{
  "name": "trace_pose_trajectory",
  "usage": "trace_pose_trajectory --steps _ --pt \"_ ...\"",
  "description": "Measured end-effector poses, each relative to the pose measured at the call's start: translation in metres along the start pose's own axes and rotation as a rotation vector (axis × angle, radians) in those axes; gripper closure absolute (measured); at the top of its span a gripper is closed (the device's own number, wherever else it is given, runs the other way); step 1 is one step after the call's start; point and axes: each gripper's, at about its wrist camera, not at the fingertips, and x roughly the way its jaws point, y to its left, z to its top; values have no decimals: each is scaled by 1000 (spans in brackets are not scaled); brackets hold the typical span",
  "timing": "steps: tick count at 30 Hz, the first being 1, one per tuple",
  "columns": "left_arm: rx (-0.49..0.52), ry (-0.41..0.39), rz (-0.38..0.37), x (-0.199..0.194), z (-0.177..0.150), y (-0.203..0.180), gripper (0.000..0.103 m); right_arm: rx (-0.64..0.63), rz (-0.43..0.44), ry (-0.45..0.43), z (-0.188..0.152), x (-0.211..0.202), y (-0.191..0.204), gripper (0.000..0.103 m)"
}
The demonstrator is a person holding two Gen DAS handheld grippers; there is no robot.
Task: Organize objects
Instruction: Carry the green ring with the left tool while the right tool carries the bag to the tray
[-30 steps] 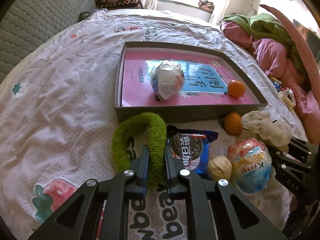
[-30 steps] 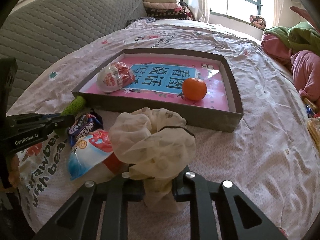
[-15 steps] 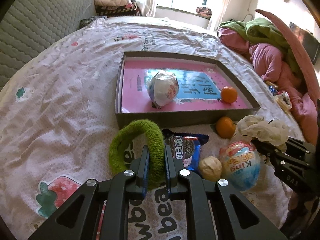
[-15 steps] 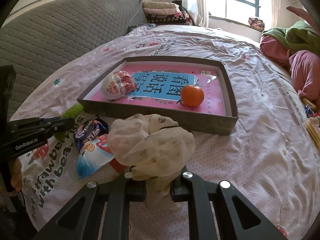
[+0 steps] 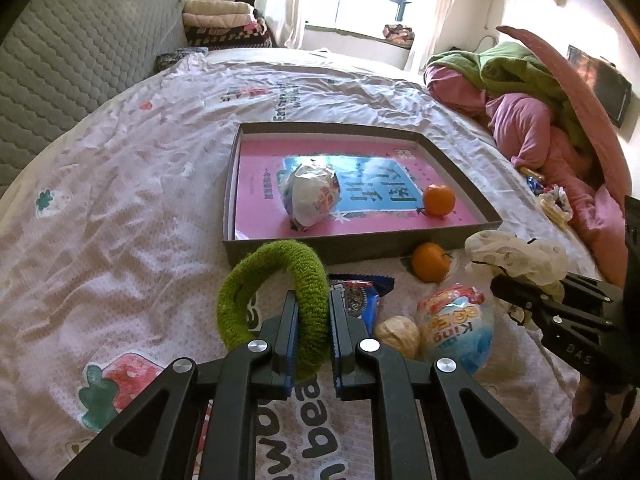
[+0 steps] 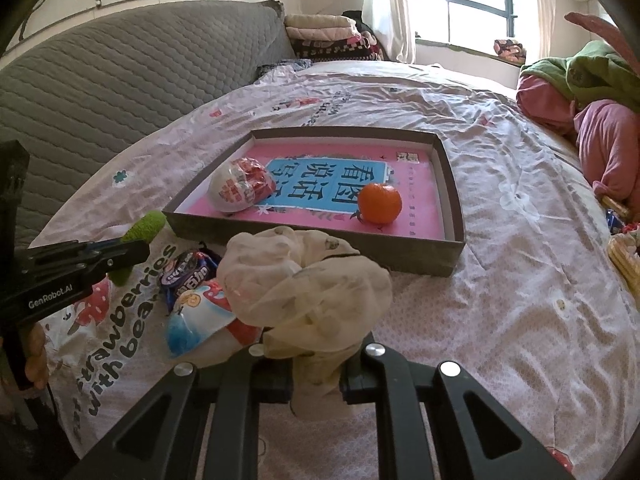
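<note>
Between my left gripper's point(image 5: 313, 320) fingers I see the fuzzy green ring point(image 5: 276, 286) pinched tight, its loop raised just before the grey tray point(image 5: 360, 246). To the right, my right gripper point(image 6: 316, 376) is clamped on a crumpled cream cloth point(image 6: 308, 288), which bulges up above the fingers over the bedsheet point(image 6: 500, 300).

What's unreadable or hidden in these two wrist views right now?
- Right wrist view: the cream scrunchie covers the right gripper fingertips, most of the blue egg pack, and the walnut and loose orange completely.
- Left wrist view: the green scrunchie and left gripper hide part of the cookie packet.
- Both views: the printed sheet in the tray is partly covered by the wrapped egg and orange.
</note>
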Motion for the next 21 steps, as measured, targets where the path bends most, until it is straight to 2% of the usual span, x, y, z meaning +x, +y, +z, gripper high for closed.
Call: trace_pose_trajectory --steps 21 --pt "40 -79 -22 -14 17 -33 90 -38 3 -86 17 -20 19 87"
